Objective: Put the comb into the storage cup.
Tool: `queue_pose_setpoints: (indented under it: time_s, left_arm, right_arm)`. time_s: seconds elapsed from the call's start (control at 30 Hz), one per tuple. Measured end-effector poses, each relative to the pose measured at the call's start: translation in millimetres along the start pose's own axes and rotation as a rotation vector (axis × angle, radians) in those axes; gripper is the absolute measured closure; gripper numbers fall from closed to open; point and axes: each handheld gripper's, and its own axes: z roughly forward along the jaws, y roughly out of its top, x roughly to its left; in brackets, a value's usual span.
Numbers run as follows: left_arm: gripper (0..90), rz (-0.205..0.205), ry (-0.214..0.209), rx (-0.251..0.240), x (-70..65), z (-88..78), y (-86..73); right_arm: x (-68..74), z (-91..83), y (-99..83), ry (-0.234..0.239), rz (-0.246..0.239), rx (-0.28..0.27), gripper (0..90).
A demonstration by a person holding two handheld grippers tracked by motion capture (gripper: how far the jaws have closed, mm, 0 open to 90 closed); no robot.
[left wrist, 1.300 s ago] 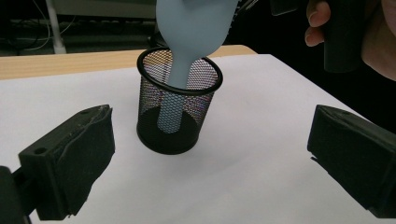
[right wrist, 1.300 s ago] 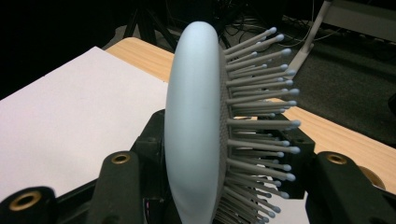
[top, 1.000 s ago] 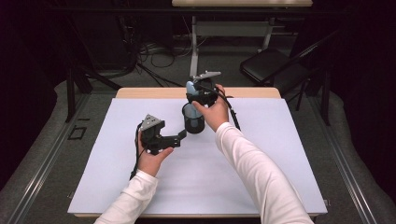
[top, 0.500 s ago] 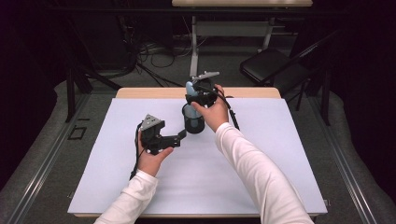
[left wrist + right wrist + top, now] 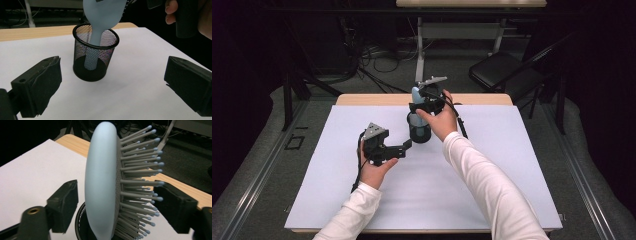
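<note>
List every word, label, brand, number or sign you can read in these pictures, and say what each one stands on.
None: no readable text on any of these.
Pale blue hairbrush: plain back, no brand or mark.
Black mesh cup: no label.
White table cover: blank.
Left tongs and right tongs: plain black, no lettering.

The hairbrush (image 5: 100, 185) looks like smooth matt plastic, pale blue, with grey plastic bristles tipped in little rounded beads. The cup (image 5: 95, 55) is black wire mesh, metal by the look of it, slightly glossy at the rim. White matt sheet covers the table (image 5: 362, 99), pale wood along its far edge.
</note>
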Motion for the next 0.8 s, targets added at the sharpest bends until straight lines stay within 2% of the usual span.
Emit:
queue_pose_setpoints:
  time_s: [0.13,0.3,0.8]
  left_arm:
    - [1.3,0.0,0.002,-0.002,0.1,-0.2,0.1]
    - [1.3,0.001,0.001,0.0,0.1,-0.1,0.1]
    - [1.4,0.001,0.001,-0.002,0.1,-0.3,0.2]
  right_arm:
    - [-1.6,0.8,-0.3,0.0,0.009,0.011,14.9]
    - [-2.1,0.8,-0.7,-0.009,0.004,0.021,13.9]
    - [-2.5,-1.2,0.4,-0.005,0.017,0.013,3.8]
